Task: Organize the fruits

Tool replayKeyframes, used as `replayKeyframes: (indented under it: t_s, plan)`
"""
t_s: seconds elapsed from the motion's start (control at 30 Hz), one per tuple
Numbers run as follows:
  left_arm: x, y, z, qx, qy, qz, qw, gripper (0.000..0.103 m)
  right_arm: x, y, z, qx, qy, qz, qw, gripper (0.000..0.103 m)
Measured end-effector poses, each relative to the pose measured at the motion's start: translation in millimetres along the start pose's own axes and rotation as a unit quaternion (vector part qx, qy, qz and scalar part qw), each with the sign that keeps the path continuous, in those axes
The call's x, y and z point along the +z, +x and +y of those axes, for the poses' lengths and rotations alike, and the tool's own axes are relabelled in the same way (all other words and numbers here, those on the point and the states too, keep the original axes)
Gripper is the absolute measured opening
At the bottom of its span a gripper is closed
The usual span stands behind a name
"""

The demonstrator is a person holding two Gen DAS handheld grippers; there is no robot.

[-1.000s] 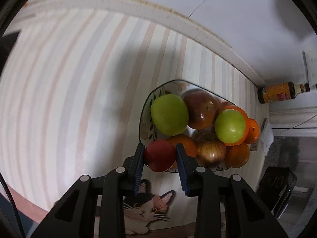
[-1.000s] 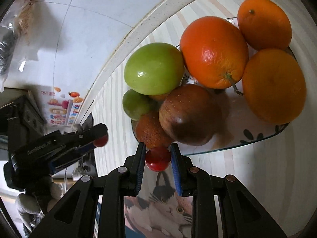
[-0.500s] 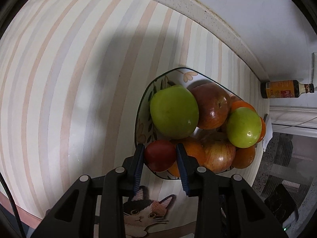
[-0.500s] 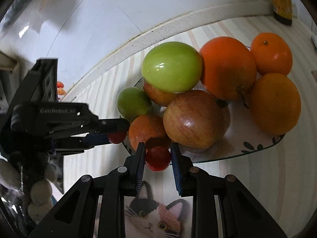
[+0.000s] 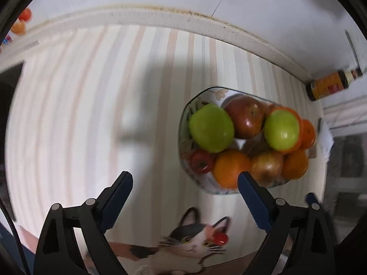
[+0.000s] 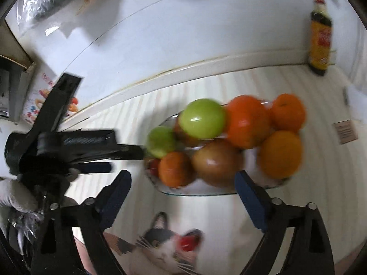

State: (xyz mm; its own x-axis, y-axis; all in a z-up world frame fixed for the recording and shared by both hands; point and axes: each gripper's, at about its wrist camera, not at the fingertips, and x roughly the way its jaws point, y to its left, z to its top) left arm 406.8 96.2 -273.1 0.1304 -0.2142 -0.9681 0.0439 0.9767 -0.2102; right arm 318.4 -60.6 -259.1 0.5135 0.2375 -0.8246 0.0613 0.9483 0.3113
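A patterned bowl (image 5: 184, 142) on the striped tablecloth holds green apples (image 5: 211, 128), red-brown apples, oranges (image 5: 231, 168) and a small red fruit (image 5: 201, 161) at its near left rim. My left gripper (image 5: 184, 183) is open and empty, just in front of the bowl. A small red tomato (image 5: 220, 239) lies on the cat picture of the cloth, outside the bowl. In the right wrist view my right gripper (image 6: 182, 182) is open and empty before the bowl (image 6: 206, 191); the tomato (image 6: 187, 244) lies below it. The left gripper's fingers (image 6: 128, 152) reach the bowl's left side.
A brown sauce bottle (image 5: 330, 84) stands by the white wall at the back right; it also shows in the right wrist view (image 6: 320, 43). A white ledge (image 5: 160, 20) borders the table's far edge. A paper card (image 6: 345, 131) lies right of the bowl.
Both grippers have opened. The left one let its red fruit go into the bowl's near left side. The right one dropped its small tomato onto the cat picture and pulled back.
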Motion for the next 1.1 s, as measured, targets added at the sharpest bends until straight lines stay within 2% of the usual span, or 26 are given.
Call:
replayKeyframes:
  t_s: [0.07,0.13,0.2,0.27,0.3,0.33,0.4,0.47,0.63,0.73,0.77,0.8,0.9,1.0,1.1]
  plan:
    - [-13,-6,5,0.021,0.006,-0.013,0.9997,0.094,-6,0,-3,0.004,-0.013,0.035,0.999,0.094]
    - [-32,-7,13,0.027,0.006,-0.010,0.9996,0.094,-27,9,4,0.016,-0.050,0.110,0.993,0.093]
    - [-50,-4,20,0.040,0.002,-0.005,0.9992,0.094,-57,29,18,0.019,-0.088,0.179,0.980,0.075]
    - [-67,1,25,0.049,-0.001,0.007,0.9988,0.094,-87,46,24,0.012,-0.115,0.212,0.970,0.070]
    - [-77,4,30,0.050,-0.007,0.015,0.9986,0.094,-98,53,24,0.012,-0.115,0.228,0.967,0.059]
    - [-83,5,34,0.048,-0.011,0.019,0.9986,0.094,-106,59,21,0.019,-0.107,0.235,0.966,0.054]
    - [-95,8,42,0.050,-0.022,0.025,0.9982,0.094,-112,56,23,0.033,-0.111,0.220,0.969,0.050]
    - [-101,10,47,0.056,-0.027,0.024,0.9978,0.094,-112,54,31,0.047,-0.128,0.208,0.969,0.037]
    - [-111,12,60,0.060,-0.053,0.025,0.9965,0.094,-120,55,43,0.056,-0.157,0.211,0.963,0.037]
    - [-112,8,61,0.071,-0.052,0.018,0.9960,0.094,-114,57,47,0.061,-0.167,0.209,0.962,0.036]
    - [-112,6,61,0.076,-0.048,0.014,0.9959,0.094,-115,57,48,0.060,-0.169,0.210,0.961,0.028]
    - [-112,3,60,0.083,-0.044,0.008,0.9956,0.094,-115,56,48,0.063,-0.169,0.210,0.961,0.028]
    - [-111,-3,53,0.100,-0.032,-0.011,0.9944,0.094,-114,48,42,0.064,-0.165,0.198,0.964,0.028]
    - [-111,-9,44,0.110,-0.020,-0.025,0.9934,0.094,-104,39,26,0.071,-0.135,0.183,0.971,0.028]
    - [-108,-8,32,0.105,-0.011,-0.028,0.9940,0.094,-86,29,11,0.073,-0.100,0.156,0.980,0.028]
